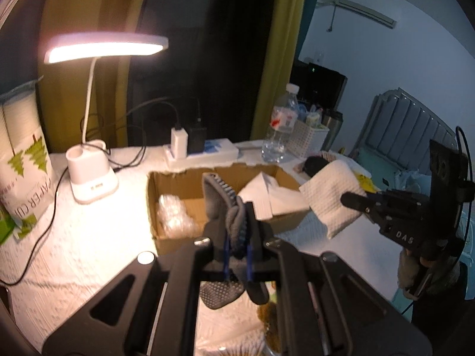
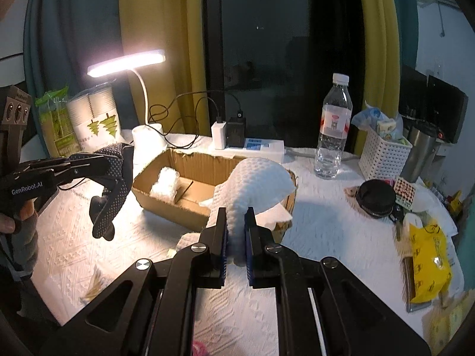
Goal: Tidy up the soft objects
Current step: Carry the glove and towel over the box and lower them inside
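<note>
Cardboard box sits open-topped on the white-covered table, its long axis running left to right ahead of both grippers, with a clear plastic bundle at its left end and folded white paper at its right. White padded cloth is pinched between the right gripper jaws and droops just over the box's near right corner, so that arm looks nearer to a drop. Dotted grey glove is clamped in the left gripper, held in the air near the box's front left, fingers dangling. The box's middle looks open enough for either item. Behind it, a lamp base, a charger and a water bottle crowd the far edge; the near side seems free for approach.
</note>
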A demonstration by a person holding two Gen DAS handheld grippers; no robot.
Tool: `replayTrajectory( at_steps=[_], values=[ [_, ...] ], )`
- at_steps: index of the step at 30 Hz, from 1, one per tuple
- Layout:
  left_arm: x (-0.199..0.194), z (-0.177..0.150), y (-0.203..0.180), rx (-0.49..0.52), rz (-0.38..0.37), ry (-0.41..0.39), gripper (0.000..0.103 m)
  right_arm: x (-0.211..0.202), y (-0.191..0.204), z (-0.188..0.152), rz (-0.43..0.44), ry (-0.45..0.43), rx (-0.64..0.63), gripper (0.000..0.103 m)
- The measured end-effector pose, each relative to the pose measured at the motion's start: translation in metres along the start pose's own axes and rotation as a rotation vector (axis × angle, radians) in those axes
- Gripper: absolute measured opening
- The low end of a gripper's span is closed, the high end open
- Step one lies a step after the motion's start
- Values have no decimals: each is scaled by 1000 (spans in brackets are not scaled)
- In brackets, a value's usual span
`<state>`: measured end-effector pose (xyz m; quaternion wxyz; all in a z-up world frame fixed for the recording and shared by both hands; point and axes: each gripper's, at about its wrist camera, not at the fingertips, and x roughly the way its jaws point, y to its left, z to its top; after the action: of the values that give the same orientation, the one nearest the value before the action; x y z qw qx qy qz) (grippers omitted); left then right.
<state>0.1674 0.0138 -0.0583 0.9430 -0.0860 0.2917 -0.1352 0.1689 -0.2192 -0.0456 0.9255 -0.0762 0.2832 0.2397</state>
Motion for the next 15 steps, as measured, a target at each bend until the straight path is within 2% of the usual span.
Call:
replayTrajectory(
  at_steps=[10, 15],
  values=[
    [16, 26, 0, 40, 26, -58, 7, 19, -13, 17, 3, -17, 7, 11],
    [33, 33, 1, 56, 39, -63, 7, 36, -20, 23, 8, -16, 15, 11]
  ],
)
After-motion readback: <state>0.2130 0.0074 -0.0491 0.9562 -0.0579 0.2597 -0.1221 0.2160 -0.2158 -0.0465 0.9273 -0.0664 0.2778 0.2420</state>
